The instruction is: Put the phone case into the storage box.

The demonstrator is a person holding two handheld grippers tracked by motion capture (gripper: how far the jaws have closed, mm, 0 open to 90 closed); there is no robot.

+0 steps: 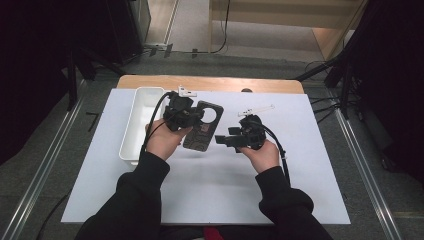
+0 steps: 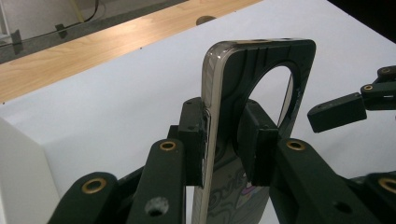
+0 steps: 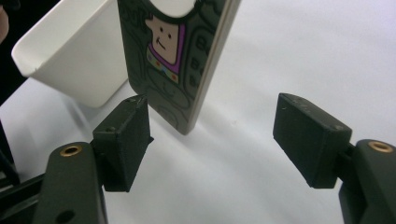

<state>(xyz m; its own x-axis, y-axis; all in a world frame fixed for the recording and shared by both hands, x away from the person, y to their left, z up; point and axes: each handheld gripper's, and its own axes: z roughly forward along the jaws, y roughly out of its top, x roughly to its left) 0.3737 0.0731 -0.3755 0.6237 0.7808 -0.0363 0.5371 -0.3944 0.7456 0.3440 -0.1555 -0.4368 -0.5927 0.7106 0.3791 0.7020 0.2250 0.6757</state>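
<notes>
Between left tool (image 2: 224, 144) pads: phone case (image 2: 254, 93).

Phone case (image 1: 205, 127): dark, flat, rectangular, with big round cut-out near far end and pale metallic-looking edge. Cartoon figure with purple clothing printed on one face, grey line drawings around it. Held above white surface (image 1: 210, 190), not touching it, clamped between jaws of left hand-held gripper (image 2: 224, 144) on both flat faces. In high view lies just right of white bin (image 1: 137, 125). Lower corner hangs between open jaws of right hand-held gripper (image 3: 212, 140), near its left jaw.
</notes>
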